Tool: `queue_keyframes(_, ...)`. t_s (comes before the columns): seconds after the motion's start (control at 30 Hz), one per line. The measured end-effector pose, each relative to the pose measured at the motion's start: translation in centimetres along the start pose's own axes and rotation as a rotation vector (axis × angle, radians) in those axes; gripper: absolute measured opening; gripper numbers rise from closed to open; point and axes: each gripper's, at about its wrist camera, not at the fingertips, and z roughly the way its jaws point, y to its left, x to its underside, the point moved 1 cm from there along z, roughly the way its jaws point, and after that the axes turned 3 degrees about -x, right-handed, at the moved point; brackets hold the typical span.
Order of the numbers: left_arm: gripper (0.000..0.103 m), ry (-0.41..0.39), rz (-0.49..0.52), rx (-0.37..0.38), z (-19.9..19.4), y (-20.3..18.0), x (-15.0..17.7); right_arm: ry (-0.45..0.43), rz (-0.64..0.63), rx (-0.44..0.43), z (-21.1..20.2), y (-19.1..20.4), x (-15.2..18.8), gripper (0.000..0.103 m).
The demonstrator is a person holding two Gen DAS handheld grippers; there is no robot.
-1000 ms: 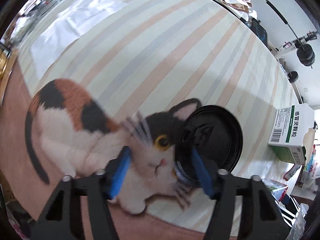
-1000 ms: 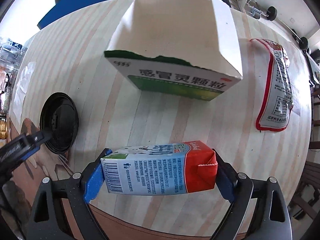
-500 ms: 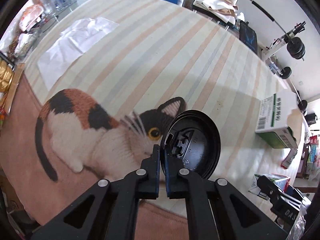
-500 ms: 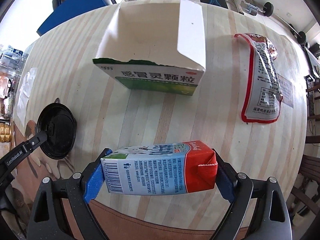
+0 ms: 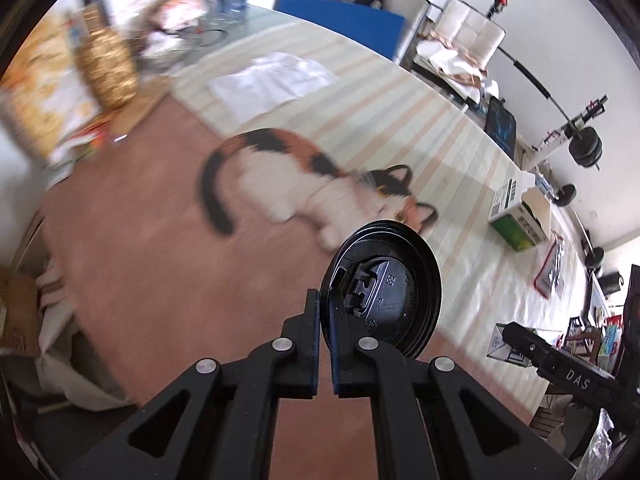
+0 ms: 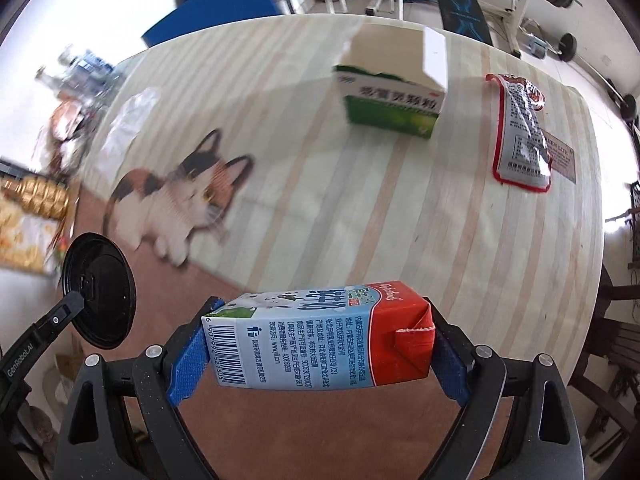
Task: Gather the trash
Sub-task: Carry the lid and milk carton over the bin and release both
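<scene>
Left wrist view: the left tongs (image 5: 326, 318) are pressed almost together, pinching the rim of a black cup lid (image 5: 386, 286). The lid stands on edge, lifted clear of the bench (image 5: 460, 168), its moulded face with the sip flap turned toward the camera. Below it lies a striped cloth printed with a calico cat (image 5: 312, 188); the picture there is blurred. A flat sheet of clear plastic (image 5: 272, 80) rests on the cloth at the far side. Toward the right stands a green and white box (image 5: 520, 220) with its top torn open, and just past it a red-edged wrapper (image 5: 554, 272) lies flat. At the right edge part of the right tongs (image 5: 560, 368) shows, with a corner of the milk carton (image 5: 500, 344) behind it.

Right wrist view: the right tongs (image 6: 316, 344) grip a milk carton (image 6: 320, 340) lying crosswise between the blue pads (image 6: 188, 364), red end to the right, barcode to the left, held above the bench (image 6: 440, 220). At the left, the left tongs (image 6: 76, 304) hold the black cup lid (image 6: 100, 284) on edge in the air. The green and white box (image 6: 392, 96) sits on the far part of the cloth, the red-edged wrapper (image 6: 520, 132) well to its right, and the plastic sheet (image 6: 128, 120) at the left beyond the cat (image 6: 180, 200).
</scene>
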Motion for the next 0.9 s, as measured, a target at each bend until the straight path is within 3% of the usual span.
queue_keyframes(0.3, 0.002, -0.017, -0.135, -0.025, -7.3, 10.5, 14.4, 0.049, -0.151, -0.063, -3.3, 8.4, 14.9, 0.094)
queue_keyframes(0.5, 0.002, 0.055, -0.226, -0.052, -8.4, 17.4, 24.8, 0.169, -0.239, -0.089, -2.0, 11.8, 26.2, 0.094)
queue_keyframes(0.67, 0.002, 0.158, -0.346, -0.084, -4.5, 23.2, 31.4, 0.31, -0.346, -0.051, 4.1, 14.2, 34.1, 0.094)
queue_keyframes(0.9, 0.002, 0.288, -0.525, -0.103, 7.4, 29.9, 38.6, 0.438, -0.401, 0.017, 17.9, 14.4, 40.3, 0.094)
